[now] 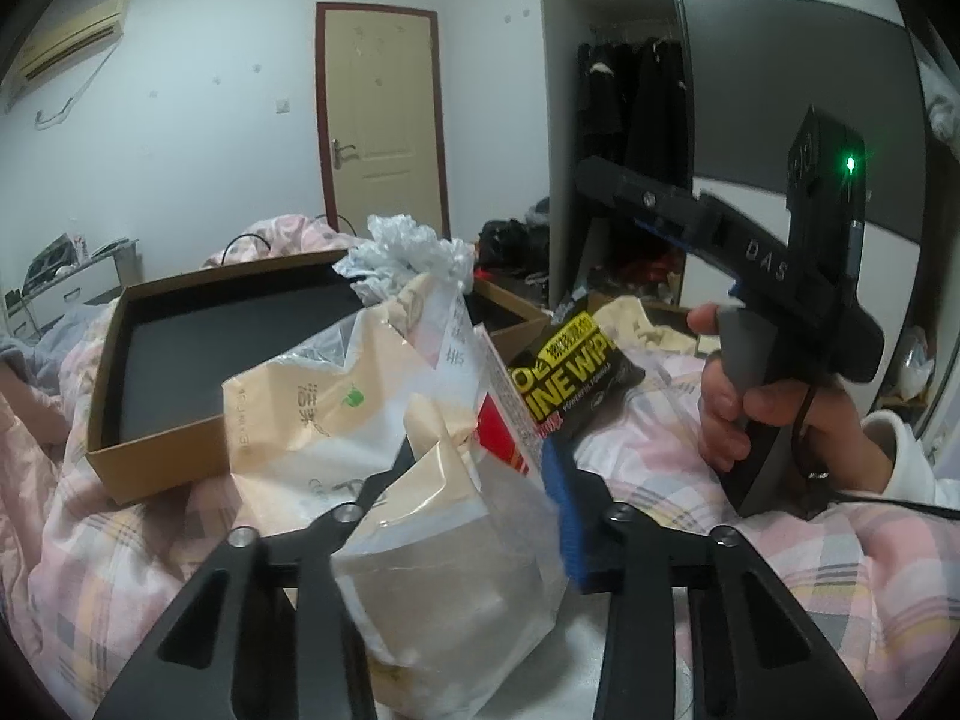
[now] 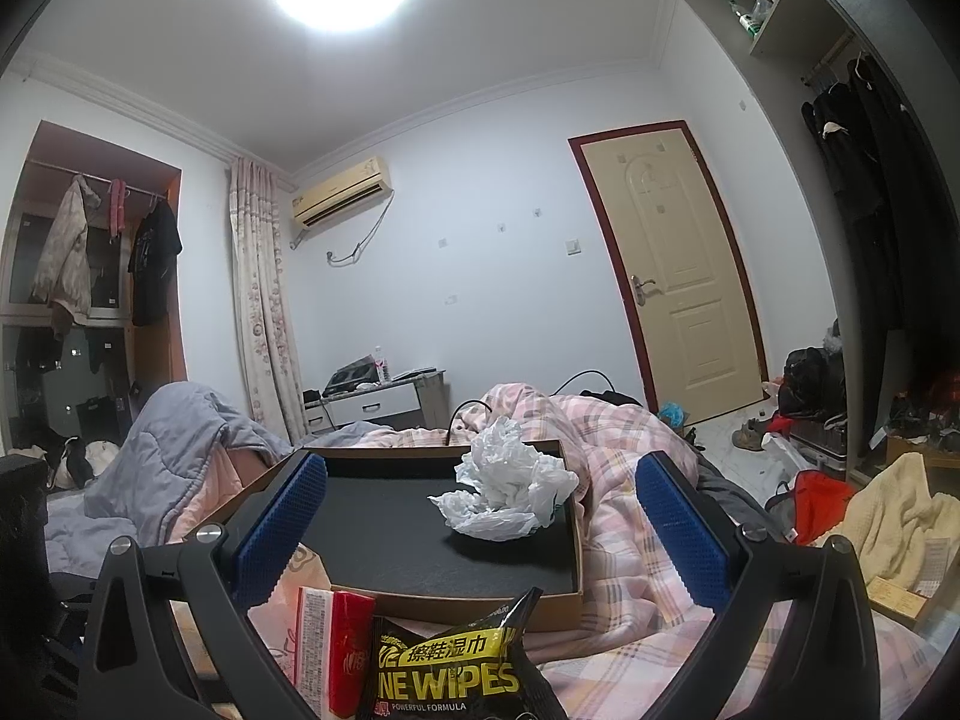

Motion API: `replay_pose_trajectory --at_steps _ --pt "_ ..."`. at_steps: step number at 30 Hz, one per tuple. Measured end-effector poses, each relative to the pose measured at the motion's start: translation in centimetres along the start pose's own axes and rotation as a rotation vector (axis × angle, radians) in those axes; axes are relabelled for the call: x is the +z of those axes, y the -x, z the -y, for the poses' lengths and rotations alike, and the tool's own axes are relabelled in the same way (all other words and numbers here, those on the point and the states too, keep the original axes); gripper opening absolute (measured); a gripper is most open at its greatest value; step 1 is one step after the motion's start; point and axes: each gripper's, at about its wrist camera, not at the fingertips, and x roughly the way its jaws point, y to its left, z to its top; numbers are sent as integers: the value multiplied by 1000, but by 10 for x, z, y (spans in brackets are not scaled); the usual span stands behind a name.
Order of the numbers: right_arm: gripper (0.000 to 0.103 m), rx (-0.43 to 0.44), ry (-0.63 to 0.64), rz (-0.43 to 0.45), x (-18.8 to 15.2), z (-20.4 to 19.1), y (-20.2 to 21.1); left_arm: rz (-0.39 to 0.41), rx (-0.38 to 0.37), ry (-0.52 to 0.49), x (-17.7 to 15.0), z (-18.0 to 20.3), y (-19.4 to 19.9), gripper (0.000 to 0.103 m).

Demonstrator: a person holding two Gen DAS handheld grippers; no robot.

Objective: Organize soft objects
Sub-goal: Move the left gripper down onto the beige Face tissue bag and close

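The left gripper [image 1: 474,480] clamps a plastic bag [image 1: 420,420] to lift toward the far box [image 2: 372,588], while the right gripper [image 2: 480,546] waits, jaws wide, over the wipes pack [image 2: 447,669].

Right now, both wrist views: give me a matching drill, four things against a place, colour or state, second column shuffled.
Things:
1. crumpled white bag
2. wipes pack
3. right tongs
4. translucent bag

Place, colour or state:
A. black with yellow lettering
B. gripped between the fingers of the left tongs
C. lying in the cardboard box
D. open, holding nothing

Pairs: 1-C, 2-A, 3-D, 4-B
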Motion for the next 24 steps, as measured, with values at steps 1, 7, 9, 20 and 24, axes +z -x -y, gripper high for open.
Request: replay_pose_trajectory --at_steps 1,7,9,20,24 --pt "103 0 0 0 0 0 0 14 2 3 1 -1 2 31" --pt "103 -1 -1 1 1 1 0 212 49 25 8 -6 31 29" --pt "103 -1 -1 0 1 0 0 295 72 37 9 -9 40 29" --pt "103 -5 8 2 3 1 -1 335 81 166 34 -54 25 29" --pt "103 -8 19 1 3 0 -2 285 59 226 33 -72 10 29"
